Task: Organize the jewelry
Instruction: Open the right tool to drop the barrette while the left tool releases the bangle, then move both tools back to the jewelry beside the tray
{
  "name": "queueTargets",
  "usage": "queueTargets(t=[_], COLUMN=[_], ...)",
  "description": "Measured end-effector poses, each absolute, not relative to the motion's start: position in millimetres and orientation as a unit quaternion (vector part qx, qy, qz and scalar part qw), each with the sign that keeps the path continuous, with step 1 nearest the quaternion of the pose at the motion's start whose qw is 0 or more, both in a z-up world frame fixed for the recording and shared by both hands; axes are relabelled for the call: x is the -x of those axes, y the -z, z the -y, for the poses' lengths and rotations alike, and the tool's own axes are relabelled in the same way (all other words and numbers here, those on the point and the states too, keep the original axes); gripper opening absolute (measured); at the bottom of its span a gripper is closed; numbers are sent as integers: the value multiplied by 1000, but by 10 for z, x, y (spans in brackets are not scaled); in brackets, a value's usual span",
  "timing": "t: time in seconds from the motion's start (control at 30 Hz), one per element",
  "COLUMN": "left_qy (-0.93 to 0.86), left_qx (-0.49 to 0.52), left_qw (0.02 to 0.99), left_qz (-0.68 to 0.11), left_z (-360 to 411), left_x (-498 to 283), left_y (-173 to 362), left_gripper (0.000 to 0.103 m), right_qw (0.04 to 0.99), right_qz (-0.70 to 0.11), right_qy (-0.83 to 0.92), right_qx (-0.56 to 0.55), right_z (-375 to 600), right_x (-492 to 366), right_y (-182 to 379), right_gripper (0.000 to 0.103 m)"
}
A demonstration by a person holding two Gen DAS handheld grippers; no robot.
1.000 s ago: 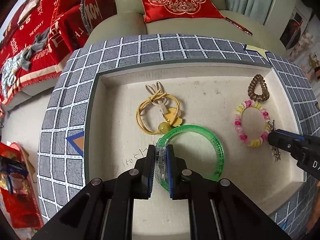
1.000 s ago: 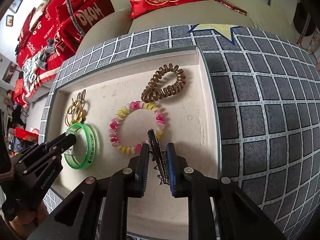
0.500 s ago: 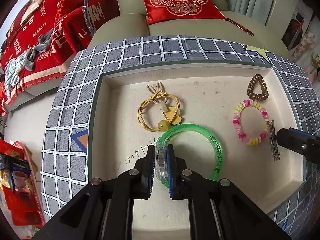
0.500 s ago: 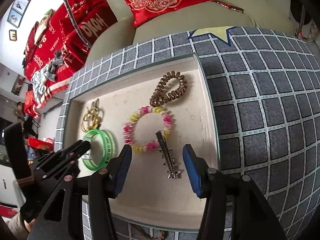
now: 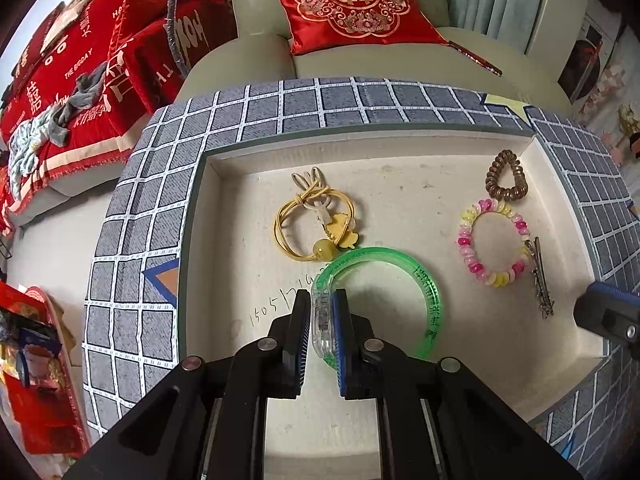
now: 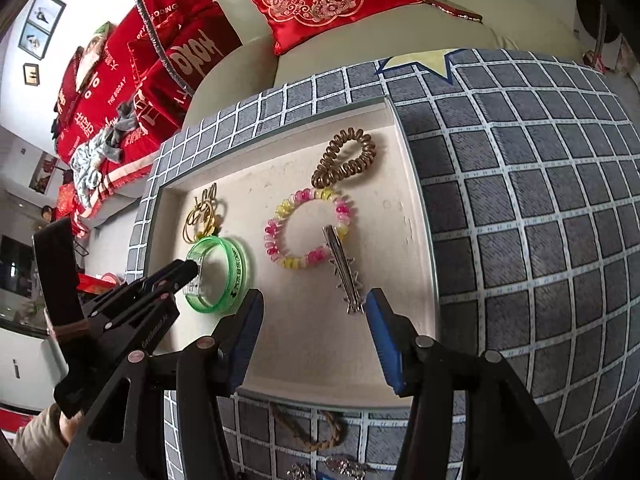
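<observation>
A cream tray (image 5: 224, 264) (image 6: 404, 344) holds the jewelry. My left gripper (image 5: 322, 324) (image 6: 192, 276) is shut on the clear clasp of a green bangle (image 5: 428, 288) (image 6: 236, 276) that rests on the tray floor. A yellow hair tie with charm (image 5: 316, 220) (image 6: 202, 216) lies just behind it. At the right lie a pink and yellow bead bracelet (image 5: 468, 252) (image 6: 276, 216), a brown spiral hair tie (image 5: 506, 176) (image 6: 346, 158) and a metal hair clip (image 5: 540, 276) (image 6: 344, 264). My right gripper (image 6: 314, 340) (image 5: 608, 316) is open and empty, just short of the clip.
A grey grid-patterned cloth (image 6: 540, 200) (image 5: 132, 240) surrounds the tray. A braided brown cord (image 6: 308, 432) and small metal pieces (image 6: 340, 468) lie on it at the near edge. A sofa with a red cushion (image 5: 352, 0) stands behind.
My right gripper has opened, let go of the hair clip on the tray and drawn back toward me. My left gripper stays shut on the green bangle.
</observation>
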State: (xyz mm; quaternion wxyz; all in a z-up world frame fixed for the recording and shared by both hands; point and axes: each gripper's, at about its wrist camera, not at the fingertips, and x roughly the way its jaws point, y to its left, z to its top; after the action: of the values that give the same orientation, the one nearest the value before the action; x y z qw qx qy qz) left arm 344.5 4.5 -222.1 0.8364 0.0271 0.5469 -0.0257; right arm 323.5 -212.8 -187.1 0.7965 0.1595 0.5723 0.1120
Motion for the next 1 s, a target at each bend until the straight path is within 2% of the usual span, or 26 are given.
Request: queueTargets(t=[0.27,0.3,0.33,0.37,0.5,0.57,0.6,0.63,0.67,0.8,1.0], left_qy=[30,32,33,25,22,20,20,21,22,24,24], left_qx=[-6,-5,-5,-6,-6,-8,-8,-10,-13,-19,-21], left_qw=[842,844,845,846,856,856,857,858,857,858,859], left_qz=[-538,-536,-534,-532,-517,-516,-515,-514,-514,-513,-510], left_z=[-94,-95,-93,-99,-104,-109,-112,-109,-105,-90,-101], left_x=[-3454,-3450,-3445,-3435,-3382,-3370,-3351,-3334,-3306,-3216,-3016], left_y=[2168,2152,2140,2117,1992,1955,1929,1912,1892,1834,1774], left_gripper=[27,35,89,103,103,103,103,103,103,103,103], right_qw=[799,799,799,799,803,807,810,814,817,835,829], right_qz=[-568,-567,-567,-566,-557,-548,-541,-534,-528,-496,-516], right_qy=[-106,-107,-107,-108,-111,-115,-117,-118,-119,-120,-111], right_qx=[-167,-168,-170,-172,-181,-188,-194,-196,-198,-207,-182], right_z=[2188,2196,2200,2206,2215,2219,2225,2225,2219,2229,2225], right_x=[-3091,-3078,-3059,-3044,-2978,-2953,-2929,-2904,-2883,-2767,-2643], right_y=[1827,1820,1812,1808,1750,1711,1677,1644,1616,1477,1429], right_gripper=[57,57,58,60,72,82,83,89,103,103,103])
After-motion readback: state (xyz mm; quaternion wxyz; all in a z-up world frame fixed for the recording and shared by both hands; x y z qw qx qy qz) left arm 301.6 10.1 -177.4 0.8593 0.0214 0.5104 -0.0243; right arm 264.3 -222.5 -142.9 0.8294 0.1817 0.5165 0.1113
